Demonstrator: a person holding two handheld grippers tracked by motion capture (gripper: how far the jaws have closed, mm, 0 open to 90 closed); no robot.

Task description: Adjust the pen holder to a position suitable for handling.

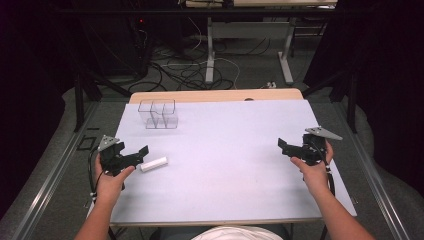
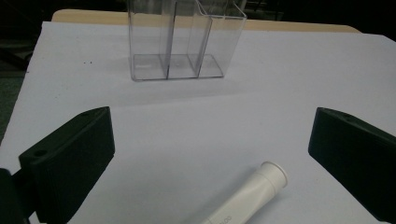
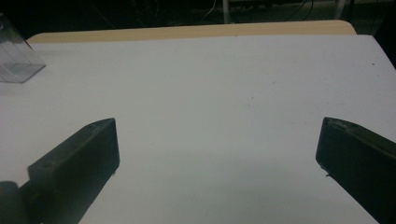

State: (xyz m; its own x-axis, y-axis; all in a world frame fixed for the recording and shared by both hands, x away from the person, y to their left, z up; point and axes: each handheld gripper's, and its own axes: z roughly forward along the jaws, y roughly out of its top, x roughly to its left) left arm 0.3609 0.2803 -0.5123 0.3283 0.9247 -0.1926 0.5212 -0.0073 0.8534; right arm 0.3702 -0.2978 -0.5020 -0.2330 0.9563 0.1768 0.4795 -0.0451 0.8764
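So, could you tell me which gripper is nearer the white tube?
The left gripper: the white tube lies just beside its open jaws; the right gripper is far across.

A white sheet [image 1: 235,165] is spread over a wooden table [image 1: 215,95], whose bare edge is seen along the far side. On the floor [image 1: 240,65] beyond, tangled cables [image 1: 175,70] are seen around two white legs [image 1: 210,50] of another desk. Dark curtains [image 1: 385,75] are hung at both sides, and a black frame [image 1: 79,100] is set beside the table.
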